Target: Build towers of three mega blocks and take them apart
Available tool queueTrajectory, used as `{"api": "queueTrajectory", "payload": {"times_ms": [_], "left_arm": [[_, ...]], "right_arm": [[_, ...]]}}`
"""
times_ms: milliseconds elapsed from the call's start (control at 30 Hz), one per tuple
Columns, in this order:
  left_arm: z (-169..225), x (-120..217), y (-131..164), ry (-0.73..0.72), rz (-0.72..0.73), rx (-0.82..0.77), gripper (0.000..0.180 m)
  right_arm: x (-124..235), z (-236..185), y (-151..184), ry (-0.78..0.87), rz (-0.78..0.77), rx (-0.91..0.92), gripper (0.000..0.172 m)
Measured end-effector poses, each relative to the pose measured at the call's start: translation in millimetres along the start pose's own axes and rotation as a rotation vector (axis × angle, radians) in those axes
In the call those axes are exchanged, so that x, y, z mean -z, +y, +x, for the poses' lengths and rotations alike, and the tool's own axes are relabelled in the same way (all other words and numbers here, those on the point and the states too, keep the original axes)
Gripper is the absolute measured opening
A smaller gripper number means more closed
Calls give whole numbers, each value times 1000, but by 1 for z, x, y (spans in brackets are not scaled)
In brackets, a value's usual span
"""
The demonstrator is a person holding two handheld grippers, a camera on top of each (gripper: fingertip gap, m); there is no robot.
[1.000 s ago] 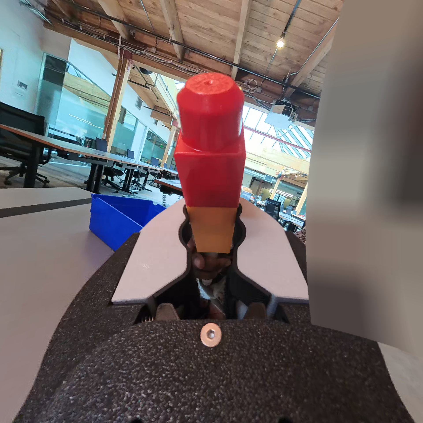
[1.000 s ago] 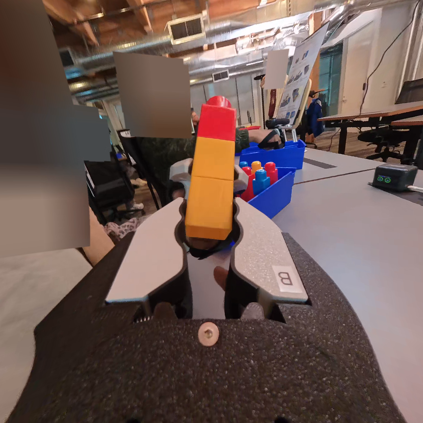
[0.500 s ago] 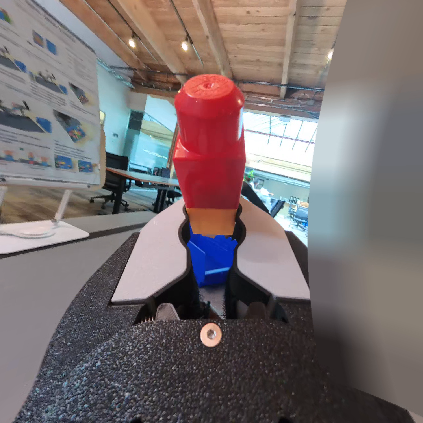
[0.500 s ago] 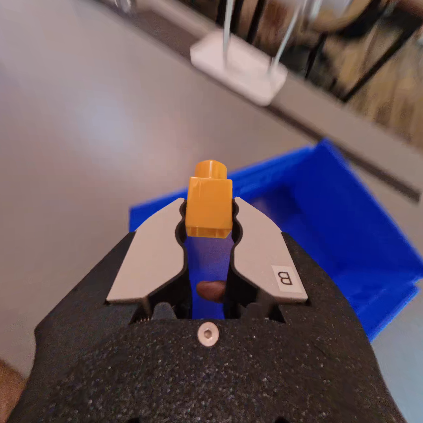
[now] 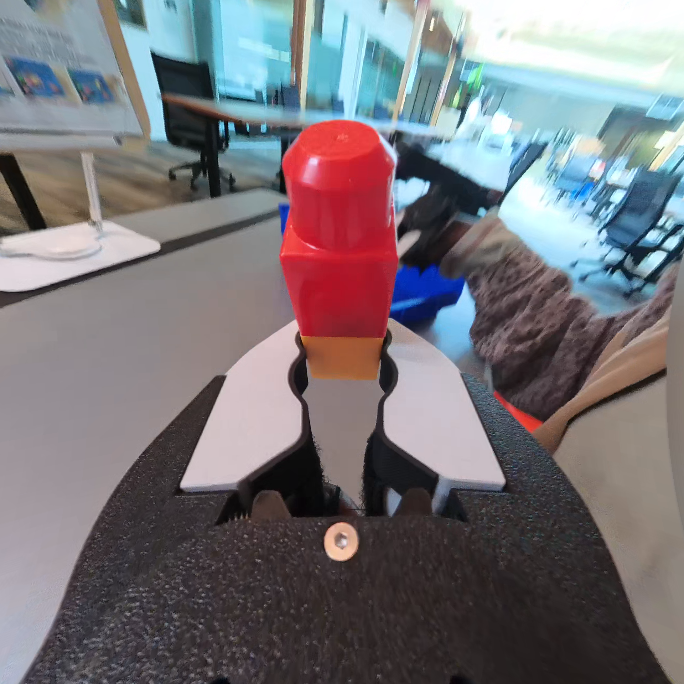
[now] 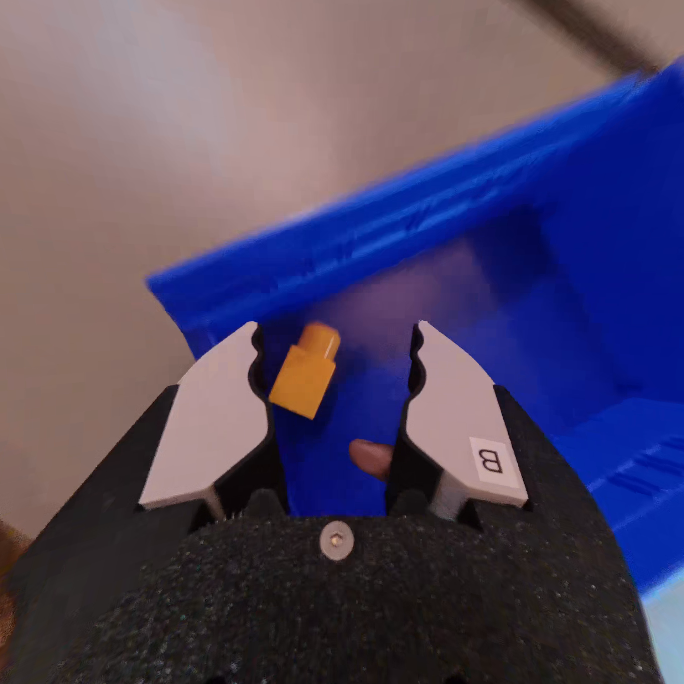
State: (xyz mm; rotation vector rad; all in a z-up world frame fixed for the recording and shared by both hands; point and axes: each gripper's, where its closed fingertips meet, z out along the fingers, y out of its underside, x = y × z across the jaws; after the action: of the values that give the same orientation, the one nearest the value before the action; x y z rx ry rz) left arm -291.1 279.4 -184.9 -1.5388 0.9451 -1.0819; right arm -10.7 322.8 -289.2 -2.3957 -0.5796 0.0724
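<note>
My left gripper (image 5: 342, 355) is clamped on the flat sides of the light, stiff orange plastic block (image 5: 342, 358) under a red block (image 5: 338, 281) at frame centre, while my right gripper (image 6: 337, 355) stands apart, its small orange block (image 6: 301, 374) seemingly loose over the blue plastic bin (image 6: 518, 296).

Grey table (image 5: 111, 333), black office chairs (image 5: 185, 122), glass partitions (image 5: 255, 48).

Left gripper (image 5: 342, 355): lower middle of the frame, jaws closed, both pads pressing on a block.
Right gripper (image 6: 337, 366): lower middle of the frame, jaws wide apart, gripping nothing.
</note>
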Motion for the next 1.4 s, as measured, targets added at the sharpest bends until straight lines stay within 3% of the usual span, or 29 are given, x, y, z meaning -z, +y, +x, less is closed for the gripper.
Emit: {"api": "queueTrajectory", "payload": {"times_ms": [33, 100, 200, 300, 400, 467, 533, 667, 767, 833, 900, 967, 1000, 1067, 1167, 1267, 1400], "left_arm": [[1, -5, 10, -1, -58, -19, 36], [11, -15, 25, 52, -139, -35, 36], [32, -29, 40, 173, -197, -28, 36], [44, -39, 54, 224, -258, -23, 36], [54, -45, 62, 254, -297, -43, 36], [58, -46, 66, 273, -320, -54, 36], [63, -48, 70, 293, -331, -72, 36], [63, -54, 62, 270, -283, -64, 36], [37, -45, 106, 121, -566, -247, 36], [32, -46, 101, 112, -515, -230, 36], [31, -49, 64, 103, -308, -140, 36], [24, -42, 24, 67, -75, -56, 36], [19, -36, 7, 51, 38, -13, 36], [14, -24, -17, 55, 204, 81, 36], [12, -19, -24, 76, 255, 148, 36], [11, -23, -18, 48, 221, 122, 36], [14, -25, -13, 55, 180, 92, 36]], "right_arm": [[13, -3, -20, 18, 105, 28, 78], [44, -38, -67, -72, 387, 117, 76], [95, -141, -108, -522, 740, 254, 65], [108, -207, -112, -868, 770, 256, 68], [87, -238, -104, -993, 658, 253, 71], [80, -250, -99, -1030, 634, 279, 62], [80, -254, -101, -1031, 665, 282, 36], [89, -244, -108, -968, 734, 292, 36], [174, -180, -145, -1014, 1230, -14, 36], [196, -115, -147, -847, 1336, -191, 36], [168, -59, -132, -422, 1177, -160, 36], [123, 7, -96, 71, 841, -95, 36], [102, 31, -71, 204, 642, -84, 36], [59, 43, -24, 214, 278, -129, 36], [12, 38, 15, 168, -3, -138, 36], [-16, 31, 38, 119, -154, -140, 36], [-23, 39, 43, 149, -169, -163, 46]]}}
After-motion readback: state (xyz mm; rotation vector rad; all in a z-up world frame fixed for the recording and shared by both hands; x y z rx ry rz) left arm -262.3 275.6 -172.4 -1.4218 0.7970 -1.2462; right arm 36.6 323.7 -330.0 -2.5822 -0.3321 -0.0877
